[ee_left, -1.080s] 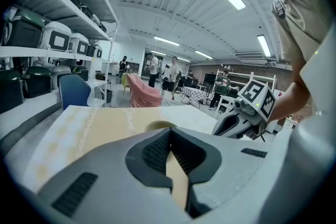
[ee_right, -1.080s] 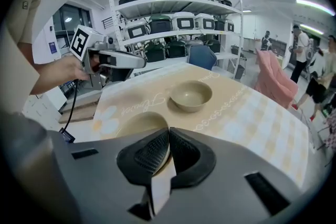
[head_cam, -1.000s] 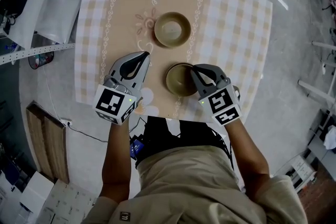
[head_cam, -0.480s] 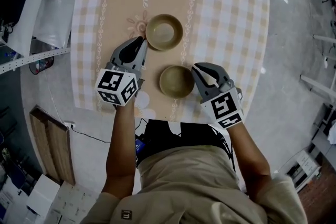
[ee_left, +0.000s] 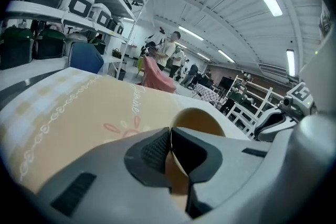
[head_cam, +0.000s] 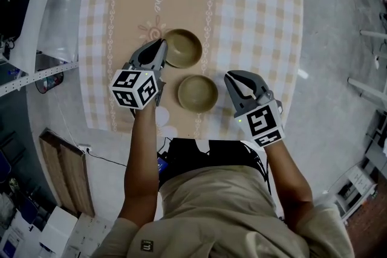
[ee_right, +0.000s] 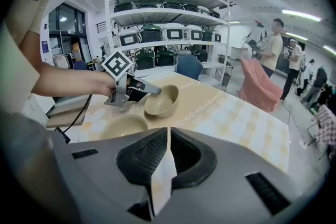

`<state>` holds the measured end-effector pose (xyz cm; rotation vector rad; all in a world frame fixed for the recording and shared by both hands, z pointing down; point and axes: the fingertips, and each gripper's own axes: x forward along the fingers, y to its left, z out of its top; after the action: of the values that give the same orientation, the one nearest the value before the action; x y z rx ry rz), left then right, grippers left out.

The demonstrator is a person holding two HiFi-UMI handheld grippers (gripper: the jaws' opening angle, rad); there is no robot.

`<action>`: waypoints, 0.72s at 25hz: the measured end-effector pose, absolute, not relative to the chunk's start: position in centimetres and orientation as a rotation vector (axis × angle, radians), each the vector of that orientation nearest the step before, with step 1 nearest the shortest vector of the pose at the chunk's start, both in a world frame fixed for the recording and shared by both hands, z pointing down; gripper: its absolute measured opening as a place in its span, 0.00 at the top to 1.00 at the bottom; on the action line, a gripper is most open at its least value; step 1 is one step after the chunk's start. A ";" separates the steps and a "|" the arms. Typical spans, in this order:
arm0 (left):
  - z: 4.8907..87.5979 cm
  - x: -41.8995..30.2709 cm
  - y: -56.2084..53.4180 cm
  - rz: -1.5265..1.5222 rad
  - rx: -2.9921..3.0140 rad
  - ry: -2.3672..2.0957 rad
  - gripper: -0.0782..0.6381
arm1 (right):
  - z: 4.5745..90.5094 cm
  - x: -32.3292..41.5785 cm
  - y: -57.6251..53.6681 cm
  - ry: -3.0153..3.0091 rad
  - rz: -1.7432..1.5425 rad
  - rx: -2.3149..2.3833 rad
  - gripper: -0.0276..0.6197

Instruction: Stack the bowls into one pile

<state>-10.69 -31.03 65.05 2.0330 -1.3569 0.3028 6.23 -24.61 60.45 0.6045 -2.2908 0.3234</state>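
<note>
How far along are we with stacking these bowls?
Nothing is stacked yet: the far bowl and the near bowl are apart on the table. In hand: the left tool is shut on the far bowl's rim. The right tool is shut on nothing, beside the near bowl. Left to do: nest the far bowl in the near bowl.

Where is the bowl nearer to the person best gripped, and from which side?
Probably the thin rim of the near bowl, on its right, one jaw inside, one outside: it stands upright and open, and the right gripper is beside that edge.
</note>
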 end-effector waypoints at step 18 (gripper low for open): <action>58.0 -6.7 -26.4 0.364 2.197 -1.130 0.87 | 55.6 7.6 -24.2 -2.284 0.273 0.773 0.94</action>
<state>-6.73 -26.37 57.98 2.1968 -1.1298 0.3639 7.58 -24.21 55.63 0.7732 -2.2844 0.2726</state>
